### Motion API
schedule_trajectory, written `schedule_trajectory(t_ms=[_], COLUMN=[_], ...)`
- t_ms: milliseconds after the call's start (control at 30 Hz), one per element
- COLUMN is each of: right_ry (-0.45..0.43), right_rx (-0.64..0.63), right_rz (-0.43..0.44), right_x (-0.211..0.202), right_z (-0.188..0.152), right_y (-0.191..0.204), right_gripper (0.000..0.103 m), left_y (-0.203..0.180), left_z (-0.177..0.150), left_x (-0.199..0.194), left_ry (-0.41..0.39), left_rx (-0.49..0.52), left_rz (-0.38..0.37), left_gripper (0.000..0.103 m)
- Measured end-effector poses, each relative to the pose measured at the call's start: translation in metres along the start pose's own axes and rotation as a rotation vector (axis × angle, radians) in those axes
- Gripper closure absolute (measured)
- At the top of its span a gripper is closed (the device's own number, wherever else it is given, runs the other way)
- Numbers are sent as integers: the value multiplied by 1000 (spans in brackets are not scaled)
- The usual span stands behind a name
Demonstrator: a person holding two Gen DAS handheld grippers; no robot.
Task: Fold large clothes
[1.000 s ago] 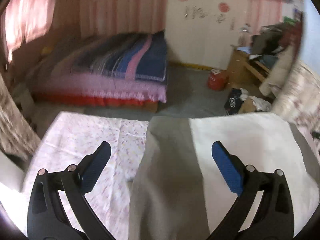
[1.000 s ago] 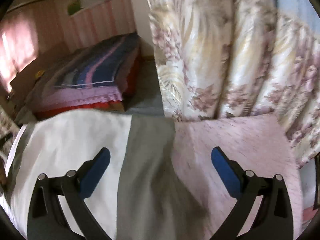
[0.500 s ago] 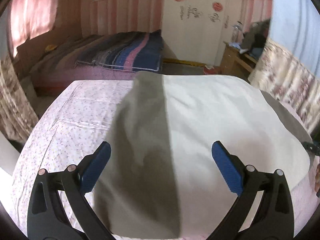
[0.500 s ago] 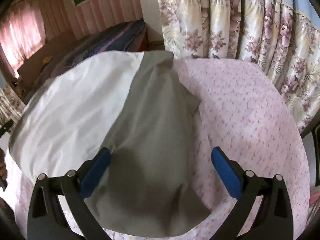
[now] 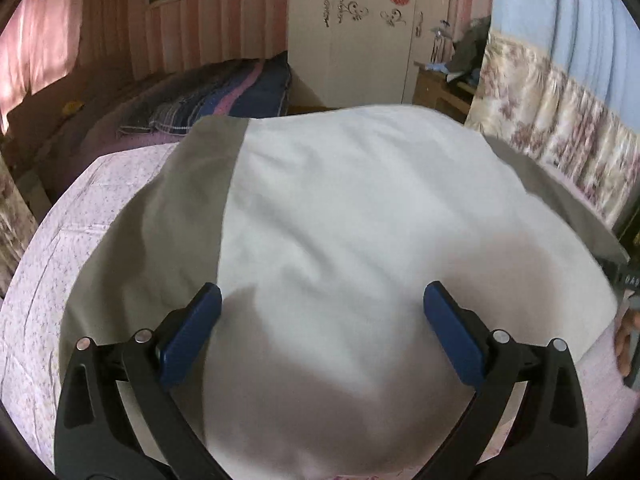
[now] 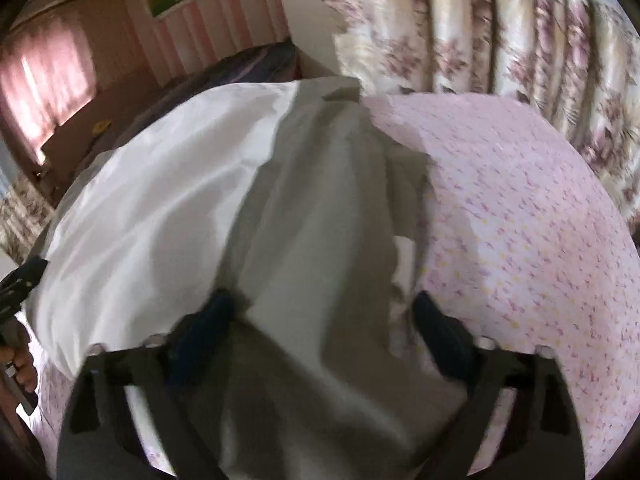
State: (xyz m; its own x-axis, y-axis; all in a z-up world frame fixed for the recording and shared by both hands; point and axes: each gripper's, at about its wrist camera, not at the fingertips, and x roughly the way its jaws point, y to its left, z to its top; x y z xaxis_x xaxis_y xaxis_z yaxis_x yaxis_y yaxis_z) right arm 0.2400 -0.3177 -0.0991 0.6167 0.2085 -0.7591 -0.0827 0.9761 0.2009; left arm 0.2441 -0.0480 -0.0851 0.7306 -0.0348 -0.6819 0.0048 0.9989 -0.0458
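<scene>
The right gripper point(image 6: 320, 328) is closing its jaws, and the grey side panel of the garment point(image 6: 304, 216) lies between the blue pads; the blur leaves it unclear whether they already press the cloth (probably not quite). The left gripper point(image 5: 320, 324) hangs with its jaws spread wide above the white middle of the garment point(image 5: 344, 216), pinching nothing.

The garment, white with grey panels at both sides, lies spread across a bed under a pink flowered bedsheet point(image 6: 520, 216). It lies flat because a fold needs a smooth base, and each gripper stands near its own side edge, judging by the layout, so that the two can lift together.

The right wrist view alone shows rumpled grey cloth with a white layer peeking out at the garment's edge, and the flowered curtain point(image 6: 500, 28) close behind the bed. The left wrist view alone shows the garment's other grey panel point(image 5: 172, 216), a second bed with a striped blanket point(image 5: 224, 96), and a white wardrobe point(image 5: 352, 32) beyond it. Each view catches fingers point(image 6: 22, 364) of the person's other hand at its margin.
</scene>
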Motion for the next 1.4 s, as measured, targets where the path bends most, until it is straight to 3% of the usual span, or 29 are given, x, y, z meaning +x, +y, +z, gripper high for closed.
schedule_trajectory(t_ms=[100, 400, 533, 633, 700, 800, 1033, 1200, 1400], right_ry=[-12, -76, -98, -112, -120, -130, -191, -234, -230], right_rx=[-60, -39, -24, -13, -9, 14, 93, 64, -34], right_rz=[-48, -45, -40, -38, -30, -2, 113, 204, 215], right_x=[-4, -14, -18, -20, -22, -26, -49, -76, -83], right_z=[-1, -1, 2, 1, 2, 3, 18, 45, 69], right_y=[15, 18, 15, 15, 14, 11, 12, 45, 103], right_gripper=[47, 81, 84, 85, 86, 88, 92, 92, 92], left_y=[-3, -6, -31, -56, -60, -48, -49, -50, -40], left_z=[-4, -6, 5, 7, 5, -3, -4, -2, -1], left_x=[2, -6, -18, -13, 0, 22, 29, 30, 25], left_ry=[-7, -39, -67, -50, -21, 53, 76, 80, 51], left_rx=[10, -3, 34, 124, 110, 28, 30, 30, -6], left_rz=[16, 7, -77, -63, -58, -117, -110, -103, -140], left_gripper=[3, 3, 3, 3, 3, 3, 3, 3, 3])
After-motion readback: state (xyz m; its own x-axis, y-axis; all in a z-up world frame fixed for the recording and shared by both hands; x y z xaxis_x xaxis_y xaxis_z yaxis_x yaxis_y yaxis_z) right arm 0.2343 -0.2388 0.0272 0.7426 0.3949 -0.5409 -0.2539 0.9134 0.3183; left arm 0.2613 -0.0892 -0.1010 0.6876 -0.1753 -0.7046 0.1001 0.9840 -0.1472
